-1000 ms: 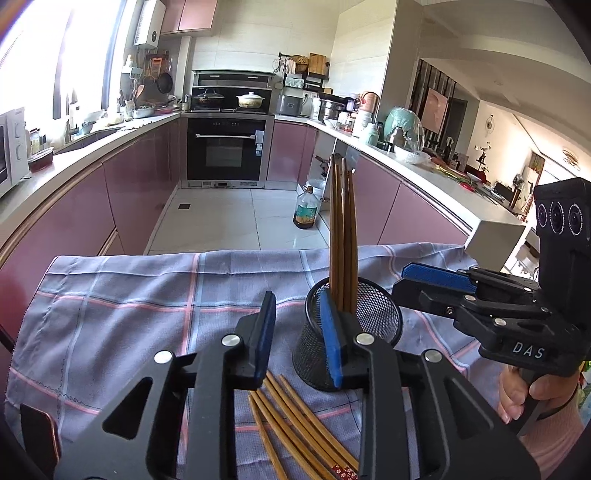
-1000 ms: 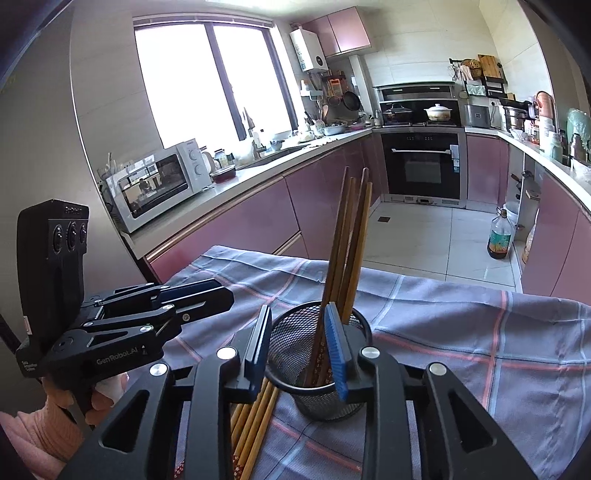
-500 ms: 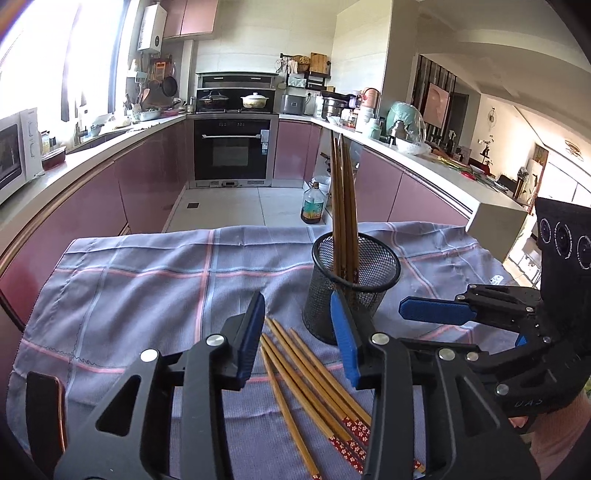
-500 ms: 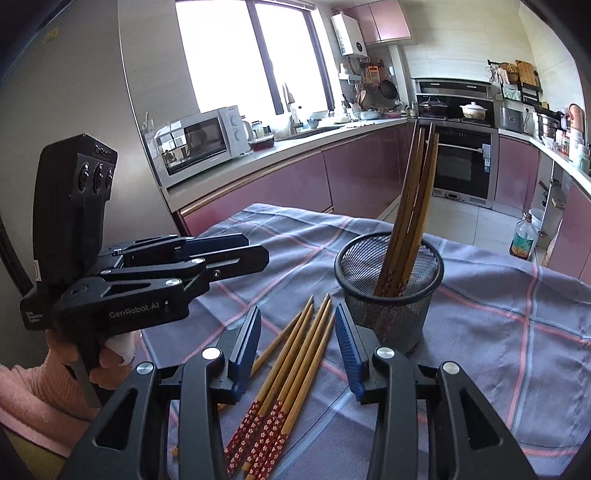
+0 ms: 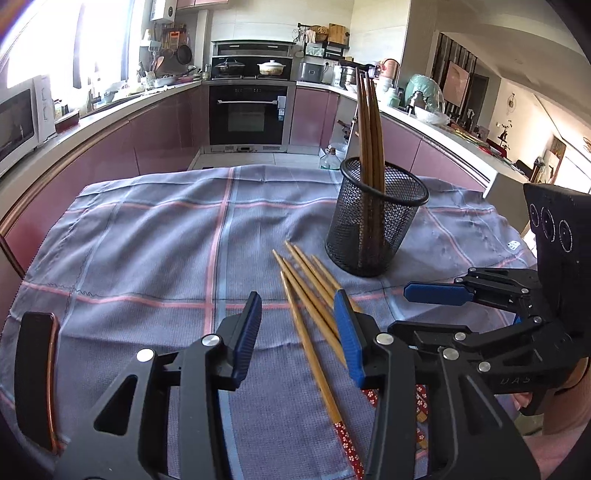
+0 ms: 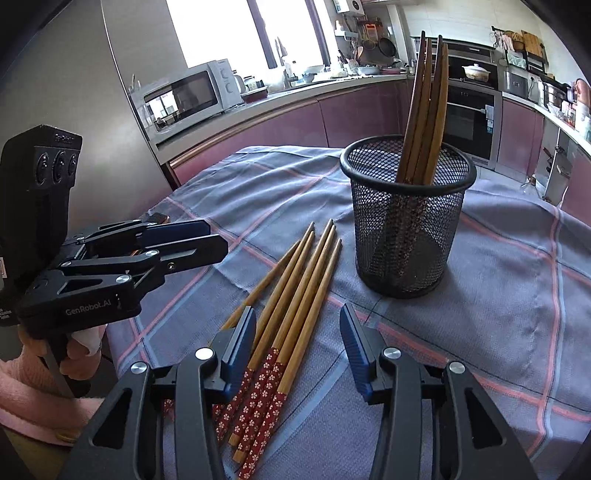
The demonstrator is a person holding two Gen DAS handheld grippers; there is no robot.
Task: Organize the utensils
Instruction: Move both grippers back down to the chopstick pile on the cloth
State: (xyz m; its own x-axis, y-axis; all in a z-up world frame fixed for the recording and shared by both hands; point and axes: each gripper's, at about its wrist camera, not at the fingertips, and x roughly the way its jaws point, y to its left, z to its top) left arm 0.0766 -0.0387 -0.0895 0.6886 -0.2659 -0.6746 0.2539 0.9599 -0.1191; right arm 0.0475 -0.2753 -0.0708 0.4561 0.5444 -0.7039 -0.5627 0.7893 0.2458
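- Both grippers have dropped toward the loose bamboo chopsticks (image 6: 295,291) lying on the checked woven cloth (image 5: 147,240).
- Left gripper (image 5: 299,334) and right gripper (image 6: 297,341): fingers opening, gripping nothing.
- Round black mesh cup (image 6: 406,221) holds dark wooden chopsticks (image 6: 424,110) upright.

Pink-fronted cabinets (image 5: 122,147) line both sides of the kitchen; a black oven (image 5: 248,110) stands at the far end, and bright windows (image 6: 229,29) fill the left wall.

Microwave (image 6: 181,99), oven (image 5: 248,110), checked tablecloth (image 5: 147,236)
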